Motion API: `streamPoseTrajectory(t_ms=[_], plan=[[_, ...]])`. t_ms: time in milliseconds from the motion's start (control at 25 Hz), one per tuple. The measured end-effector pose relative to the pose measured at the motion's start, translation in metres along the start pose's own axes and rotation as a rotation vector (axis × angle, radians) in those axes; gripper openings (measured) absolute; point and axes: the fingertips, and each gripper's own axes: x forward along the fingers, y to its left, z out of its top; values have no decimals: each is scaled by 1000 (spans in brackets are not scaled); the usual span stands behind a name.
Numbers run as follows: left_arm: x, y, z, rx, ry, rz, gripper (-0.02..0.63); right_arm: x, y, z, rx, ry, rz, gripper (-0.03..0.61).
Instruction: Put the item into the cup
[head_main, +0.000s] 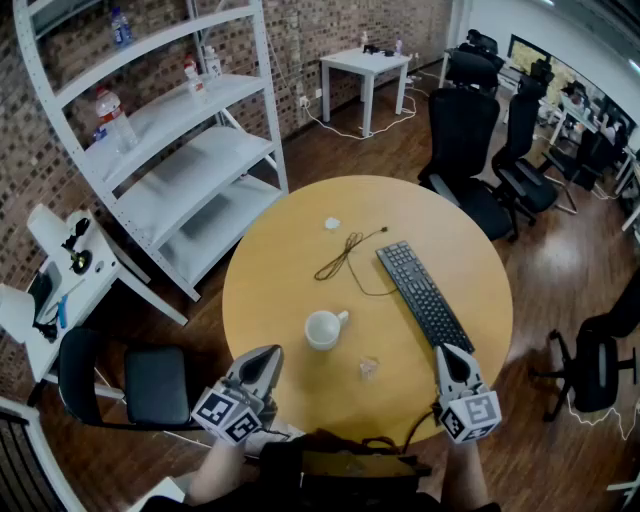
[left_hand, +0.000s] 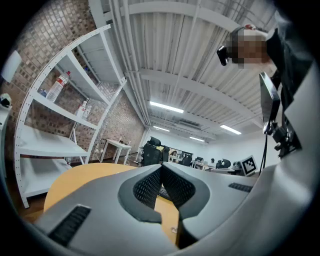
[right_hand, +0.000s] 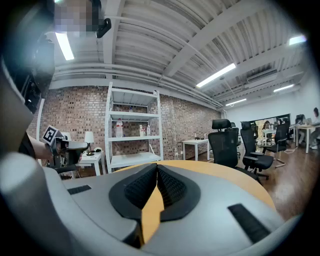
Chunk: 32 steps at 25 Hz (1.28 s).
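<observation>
A white cup (head_main: 323, 329) with its handle to the right stands upright on the round wooden table (head_main: 290, 290), near the front middle. A small clear item (head_main: 369, 368) lies on the tabletop just right of and nearer than the cup. My left gripper (head_main: 268, 353) hovers at the table's front left edge, near the cup, jaws shut and empty; in the left gripper view its tips (left_hand: 161, 168) meet. My right gripper (head_main: 446, 351) sits at the front right edge, right of the item, shut with nothing in it; in the right gripper view its tips (right_hand: 156, 167) also meet.
A black keyboard (head_main: 424, 295) lies diagonally on the table's right side, with a thin dark cable (head_main: 345, 255) and a small white scrap (head_main: 332, 223) further back. White shelving (head_main: 175, 150) stands at left, and office chairs (head_main: 470, 150) beyond the table at right.
</observation>
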Motion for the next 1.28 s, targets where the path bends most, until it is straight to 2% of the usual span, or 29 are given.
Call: streamPoseTrajectory(t_ms=[40,80,120,320,560,600,640,680,800,1080,1280], plan=[[1,-1,-2,8,9,-7,3,4,2,-5,12,23,12,11],[3,-2,-3,13,16,-12,3,8,4,-11,23,47,24,56],[3,-2,-4,14,21,-16,3,11,6,-17,28,70,33,64],[-1,3,-7,-5,29,-5,3,26,23,-56,-40,204,81,66],[-16,15,-11,-36,36,48,3,50,51,-111,-92,402,192,66],[-18,17,-11,-42,37,57,3,56,57,-121,-102,443,214,91],[-21,19,-12,-47,37,67,3,61,62,-132,-108,485,239,143],[-24,21,-14,-53,36,76,3,66,67,-141,-112,520,262,160],[-32,25,-17,-65,33,106,3,79,73,-165,-138,587,315,160],[-52,34,-13,-80,24,169,3,98,78,-197,-221,710,359,160],[-66,44,-18,-92,27,216,3,104,82,-205,-243,726,373,67]])
